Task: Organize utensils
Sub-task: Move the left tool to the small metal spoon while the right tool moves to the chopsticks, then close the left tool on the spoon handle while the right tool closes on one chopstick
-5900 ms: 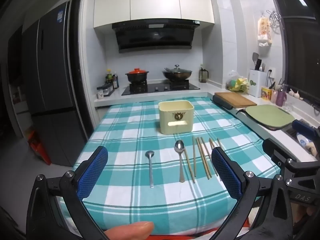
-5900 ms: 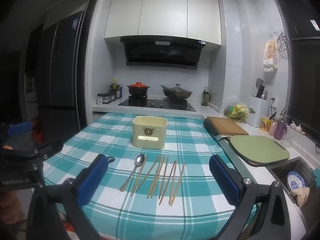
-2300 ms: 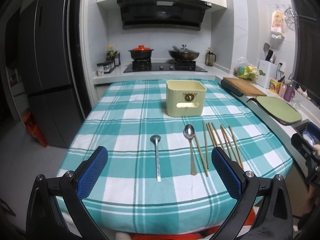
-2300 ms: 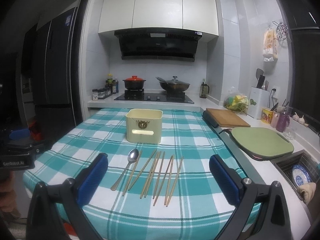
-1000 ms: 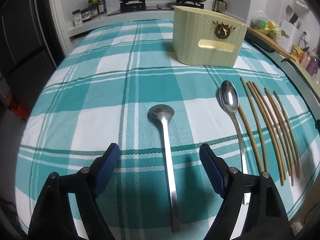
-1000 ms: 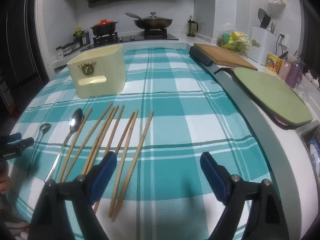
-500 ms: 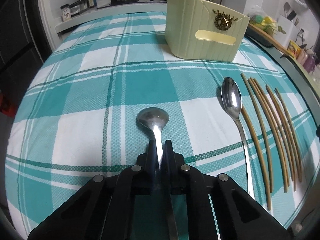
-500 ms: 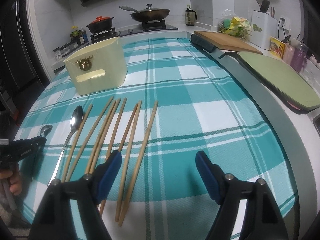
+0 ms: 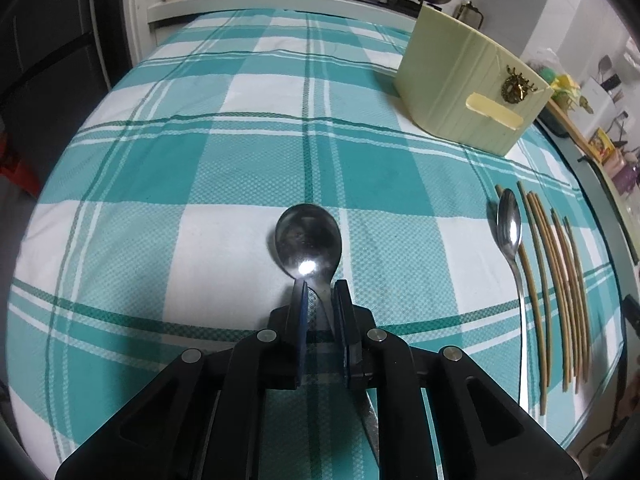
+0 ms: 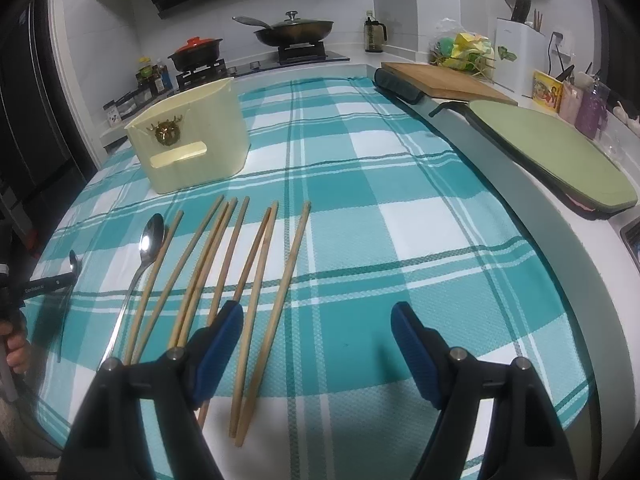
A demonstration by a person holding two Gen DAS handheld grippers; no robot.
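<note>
A round-bowled steel spoon point(image 9: 308, 240) has its neck between the blue pads of my left gripper point(image 9: 320, 284), which is shut on it; the jaws are opening slightly and the handle runs back under the gripper. From the right wrist view, that spoon point(image 10: 74, 260) and the left gripper point(image 10: 48, 282) sit at the far left. A longer spoon point(image 9: 509, 224) and several bamboo chopsticks point(image 9: 560, 280) lie to the right. My right gripper point(image 10: 318, 312) hangs open over the near ends of the chopsticks point(image 10: 256, 256), holding nothing. The cream utensil holder point(image 10: 192, 140) stands behind them.
The teal checked tablecloth point(image 10: 360, 160) covers the table. A green mat point(image 10: 560, 156) and a wooden board point(image 10: 440, 80) lie on the counter to the right. A stove with a pan point(image 10: 296, 32) is at the back. A person's fingers point(image 10: 16, 352) show at the left edge.
My left gripper has gone from wide open to shut on the round spoon's handle, then slid forward to the neck just behind the bowl. The right gripper has barely moved.
</note>
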